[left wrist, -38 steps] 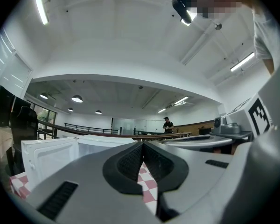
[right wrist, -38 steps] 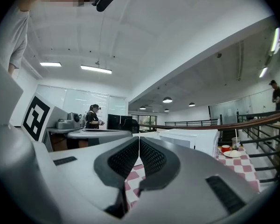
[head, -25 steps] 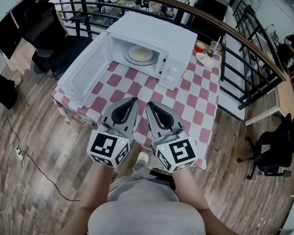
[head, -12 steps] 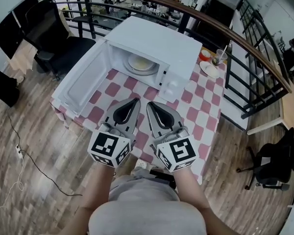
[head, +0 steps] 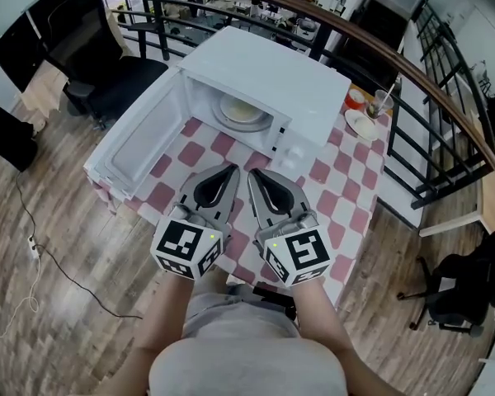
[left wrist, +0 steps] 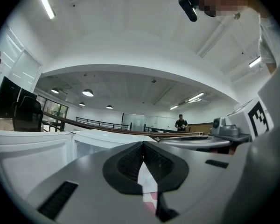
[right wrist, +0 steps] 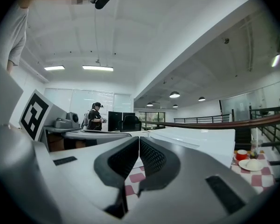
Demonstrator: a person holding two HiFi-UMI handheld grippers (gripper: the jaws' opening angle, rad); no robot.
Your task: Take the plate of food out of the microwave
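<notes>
A white microwave stands on the red-and-white checked table with its door swung wide to the left. Inside it lies a pale plate of food. My left gripper and right gripper hover side by side above the table's near edge, well short of the microwave. Both are shut with nothing between the jaws. In the left gripper view the left gripper shows tips touching, with the microwave behind it. In the right gripper view the right gripper is shut too, with the microwave to its right.
A red cup, a glass with a straw and a small white plate sit at the table's far right corner. A dark railing curves behind the table. Black office chairs stand at left and right. A person stands far off.
The view has shifted: the microwave and table now sit a little nearer and further right in the head view. Both grippers keep the same shut pose side by side.
</notes>
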